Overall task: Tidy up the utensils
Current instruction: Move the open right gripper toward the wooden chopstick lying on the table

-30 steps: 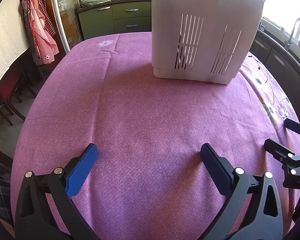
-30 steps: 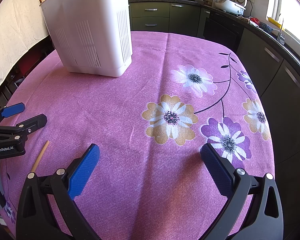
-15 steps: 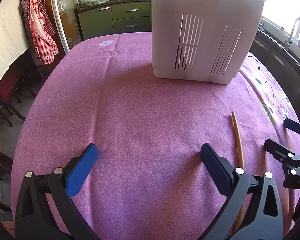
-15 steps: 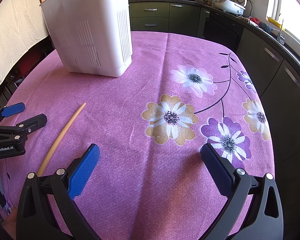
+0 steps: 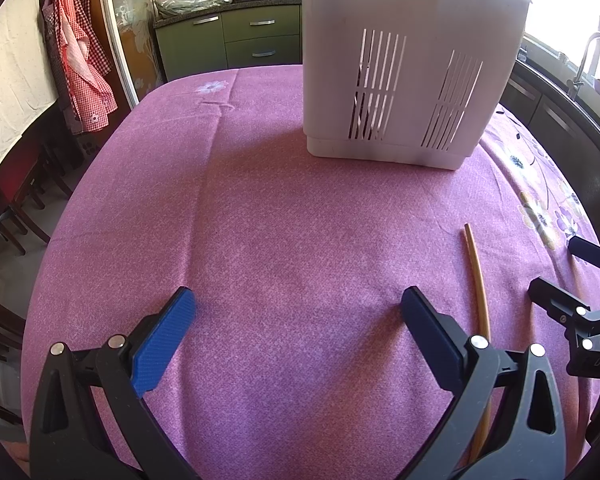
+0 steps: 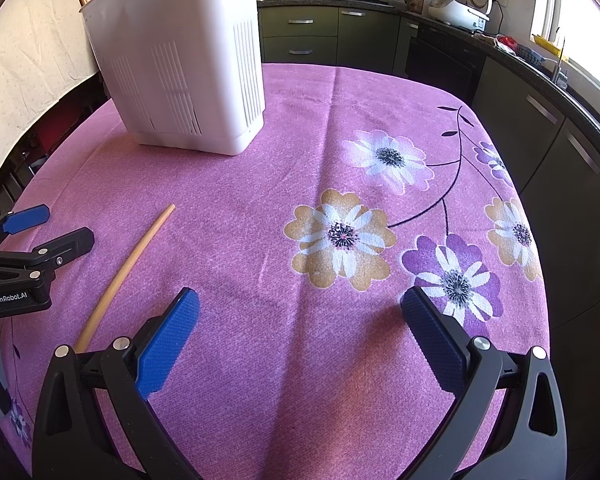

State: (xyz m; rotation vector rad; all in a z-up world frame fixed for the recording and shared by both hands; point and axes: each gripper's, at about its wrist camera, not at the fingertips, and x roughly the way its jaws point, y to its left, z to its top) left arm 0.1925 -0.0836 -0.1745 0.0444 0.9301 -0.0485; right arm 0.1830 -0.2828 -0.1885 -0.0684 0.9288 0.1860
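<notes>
Purple-clothed surface (image 6: 340,128) carries one chopstick (image 6: 128,276) between wide-open, empty left gripper (image 5: 296,312) and right gripper (image 6: 300,312); pinch mid-shaft, then drop upright into white holder (image 6: 180,60).

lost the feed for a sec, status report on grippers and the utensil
Left gripper open, empty. Right gripper open, empty. One chopstick flat on the tablecloth between them, white holder upright beyond. Nothing blocking the chopstick.

Purple-clothed table (image 6: 340,92) bears caddy (image 6: 180,60) and chopstick (image 6: 128,268).
</notes>
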